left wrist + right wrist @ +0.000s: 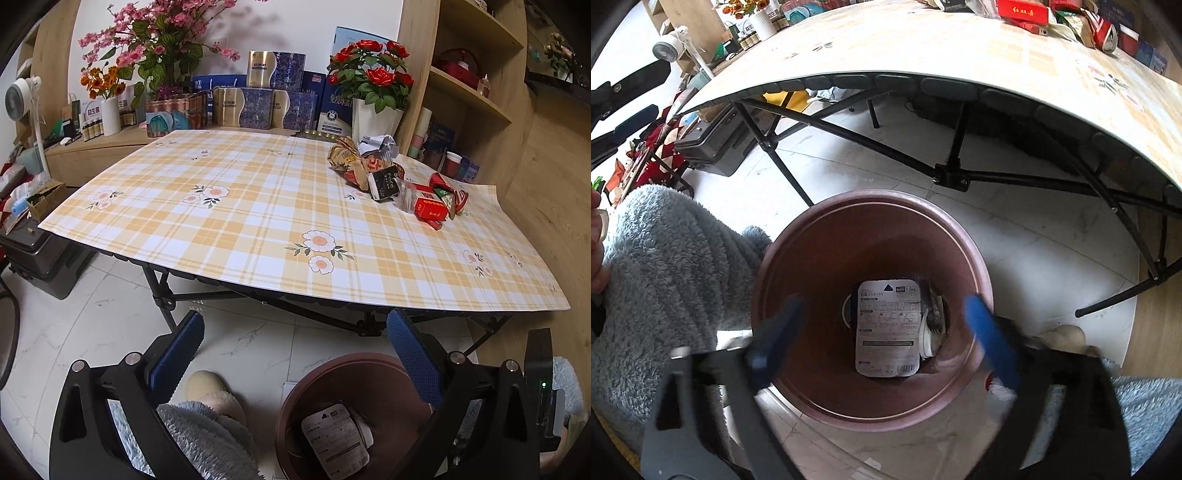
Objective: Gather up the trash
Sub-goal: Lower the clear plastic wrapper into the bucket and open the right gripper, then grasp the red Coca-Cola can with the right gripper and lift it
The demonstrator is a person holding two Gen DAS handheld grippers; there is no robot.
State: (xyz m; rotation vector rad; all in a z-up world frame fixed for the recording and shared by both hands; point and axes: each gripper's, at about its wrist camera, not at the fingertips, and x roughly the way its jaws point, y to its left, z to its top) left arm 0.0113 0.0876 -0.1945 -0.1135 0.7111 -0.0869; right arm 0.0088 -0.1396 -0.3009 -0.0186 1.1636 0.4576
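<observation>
Trash bin [871, 314] on the floor sits under the right tool [886, 325], spread wide and empty above a dropped packet [888, 328]; left tool [295, 343] also gapes, so next seems fetching the counter's [221, 221] wrapper pile [395, 181].

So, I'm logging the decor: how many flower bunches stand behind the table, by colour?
Pink bunch: 1
Orange bunch: 1
Red bunch: 1
Total: 3
Not counted: blurred bunch right of the shelf.
</observation>
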